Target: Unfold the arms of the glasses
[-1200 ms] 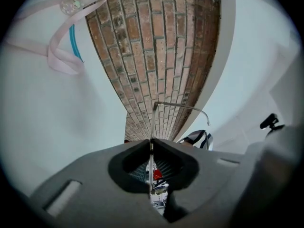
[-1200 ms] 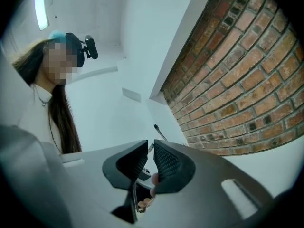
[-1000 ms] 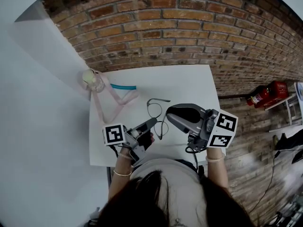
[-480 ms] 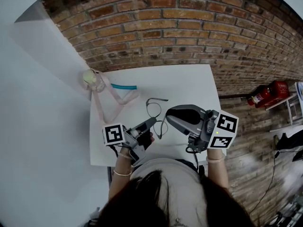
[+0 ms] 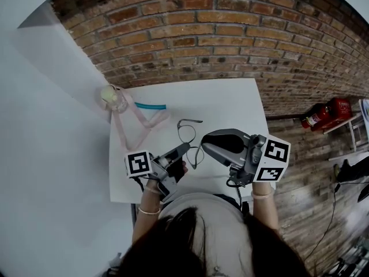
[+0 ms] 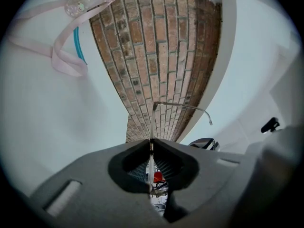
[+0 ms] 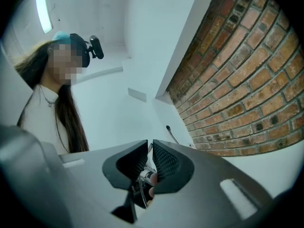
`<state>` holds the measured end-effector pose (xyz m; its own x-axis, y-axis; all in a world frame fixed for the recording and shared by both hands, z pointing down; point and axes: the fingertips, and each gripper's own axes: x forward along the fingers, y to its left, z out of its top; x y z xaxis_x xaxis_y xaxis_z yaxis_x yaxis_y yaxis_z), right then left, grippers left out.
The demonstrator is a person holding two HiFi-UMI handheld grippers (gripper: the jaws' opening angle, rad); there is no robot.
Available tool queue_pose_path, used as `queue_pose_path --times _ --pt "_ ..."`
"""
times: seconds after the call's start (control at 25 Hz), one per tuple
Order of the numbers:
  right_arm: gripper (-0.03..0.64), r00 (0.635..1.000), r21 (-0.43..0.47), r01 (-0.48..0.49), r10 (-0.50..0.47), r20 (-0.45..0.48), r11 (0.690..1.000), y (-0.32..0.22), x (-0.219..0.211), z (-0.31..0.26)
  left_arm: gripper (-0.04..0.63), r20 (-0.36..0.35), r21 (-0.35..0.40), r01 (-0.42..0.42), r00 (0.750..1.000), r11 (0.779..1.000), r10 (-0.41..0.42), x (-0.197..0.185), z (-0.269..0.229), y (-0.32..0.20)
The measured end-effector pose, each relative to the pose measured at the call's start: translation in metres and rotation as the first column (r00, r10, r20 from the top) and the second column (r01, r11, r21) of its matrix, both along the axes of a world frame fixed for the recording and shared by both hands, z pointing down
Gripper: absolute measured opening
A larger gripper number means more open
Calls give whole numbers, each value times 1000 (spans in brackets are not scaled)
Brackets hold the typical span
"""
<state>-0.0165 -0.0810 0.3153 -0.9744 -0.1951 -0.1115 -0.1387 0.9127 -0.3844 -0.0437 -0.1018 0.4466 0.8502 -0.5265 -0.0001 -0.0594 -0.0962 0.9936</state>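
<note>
The thin wire-framed glasses (image 5: pixel 187 136) are held up over the white table (image 5: pixel 230 100) near its front edge. My left gripper (image 5: pixel 185 149) is shut on the rim of the nearer lens; in the left gripper view the lens edge (image 6: pixel 151 160) runs between the jaws of the left gripper (image 6: pixel 151 144). One arm (image 6: pixel 183 107) stands folded out above them, also seen as the arm (image 5: pixel 193 121) in the head view. My right gripper (image 5: pixel 205 144) meets the glasses from the right. Its jaws are nearly together on the other arm, whose dark tip (image 7: pixel 172 133) pokes out past the right gripper (image 7: pixel 149 148).
A pink strap (image 5: pixel 130 126) with a small clear bottle (image 5: pixel 112 97) lies at the table's back left, a teal piece (image 5: pixel 150 105) beside it. A brick wall (image 5: pixel 219 39) rises behind the table. A red fire extinguisher (image 5: pixel 326 113) stands to the right.
The far lens and its folded-out arm have shifted slightly left. Both grippers keep their hold and have barely moved.
</note>
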Motion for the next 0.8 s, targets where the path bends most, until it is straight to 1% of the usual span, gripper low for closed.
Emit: queue_pose_path --times 0.8 --pt "37 999 17 46 -46 1 999 12 2 -2 23 -14 -40 67 998 997 -68 -11 8 -6"
